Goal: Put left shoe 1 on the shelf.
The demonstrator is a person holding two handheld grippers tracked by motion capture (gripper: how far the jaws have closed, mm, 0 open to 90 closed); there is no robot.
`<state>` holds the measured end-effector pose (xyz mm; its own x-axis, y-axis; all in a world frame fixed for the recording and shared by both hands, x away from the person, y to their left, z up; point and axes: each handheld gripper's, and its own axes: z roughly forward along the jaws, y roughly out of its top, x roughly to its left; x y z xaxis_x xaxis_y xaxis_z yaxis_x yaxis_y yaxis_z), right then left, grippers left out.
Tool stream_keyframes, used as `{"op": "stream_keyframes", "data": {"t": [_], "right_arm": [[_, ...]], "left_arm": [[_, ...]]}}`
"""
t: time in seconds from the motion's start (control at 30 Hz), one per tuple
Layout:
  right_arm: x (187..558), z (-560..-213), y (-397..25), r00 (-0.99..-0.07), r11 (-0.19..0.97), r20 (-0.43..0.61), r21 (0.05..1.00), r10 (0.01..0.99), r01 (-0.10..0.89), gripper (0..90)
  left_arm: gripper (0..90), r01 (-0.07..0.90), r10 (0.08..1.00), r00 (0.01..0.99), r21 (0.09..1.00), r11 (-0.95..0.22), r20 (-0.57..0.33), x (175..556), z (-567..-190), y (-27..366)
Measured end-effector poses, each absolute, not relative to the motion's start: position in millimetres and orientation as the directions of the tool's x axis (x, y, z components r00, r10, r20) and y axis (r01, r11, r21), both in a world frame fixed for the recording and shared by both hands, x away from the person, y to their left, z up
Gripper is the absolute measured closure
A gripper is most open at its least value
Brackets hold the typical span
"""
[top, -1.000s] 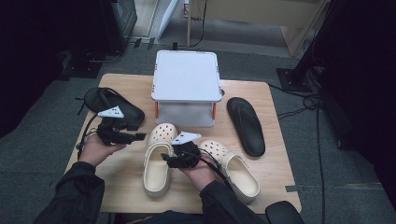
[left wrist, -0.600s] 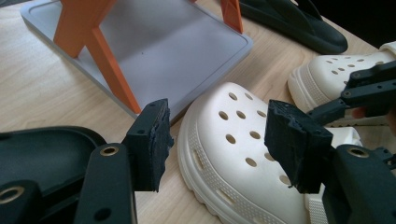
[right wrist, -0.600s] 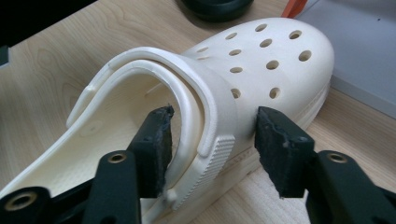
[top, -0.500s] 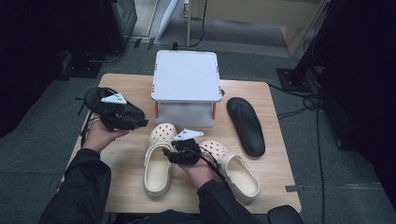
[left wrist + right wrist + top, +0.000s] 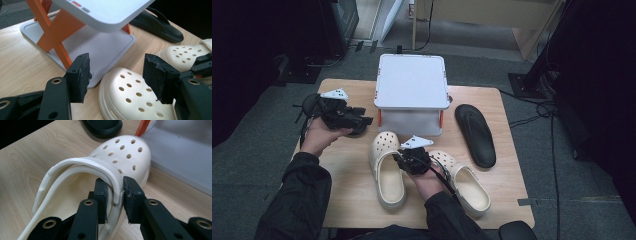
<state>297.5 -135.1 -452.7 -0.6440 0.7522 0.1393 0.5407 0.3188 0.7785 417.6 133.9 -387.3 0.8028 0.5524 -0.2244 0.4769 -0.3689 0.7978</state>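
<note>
Pinching the cream clog (image 5: pixel 110 167) wall, right gripper (image 5: pixel 115 192); left gripper (image 5: pixel 120 75) jaws wide, raised beside the shelf (image 5: pixel 412 90).

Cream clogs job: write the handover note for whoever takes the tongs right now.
Right tongs: closed on the side wall and strap of the left cream clog, which sits on the table.
Left tongs: open, holding nothing, aimed at that clog's toe beside the white two-tier rack.
Right cream clog lies beside it; black sandal right of the rack.
Done: one clog gripped. Left: probably shelving the shoes.
</note>
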Motion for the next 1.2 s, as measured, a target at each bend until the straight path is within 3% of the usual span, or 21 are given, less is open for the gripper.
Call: {"op": "stream_keyframes", "data": {"t": [0.43, 0.97, 1.2], "right_arm": [[306.5, -436.4, -140.3, -0.625, 0.304, 0.143, 0.777, 0.768, 0.551, 75.6], [343.1, -417.8, -154.9, -0.56, 0.273, 0.11, 0.786, 0.821, 0.555, 75.4], [366.8, -421.4, -155.2, -0.521, 0.257, 0.101, 0.781, 0.848, 0.569, 75.4]], "left_arm": [[42.3, 0.445, 0.504, 0.836, 0.807, -0.389, -0.218, 420.7, -360.3, 117.8], [68.3, 0.439, 0.51, 0.835, 0.811, -0.388, -0.208, 454.5, -349.5, 97.2], [73.5, 0.447, 0.522, 0.83, 0.795, -0.41, -0.197, 465.4, -356.4, 94.0]]}}
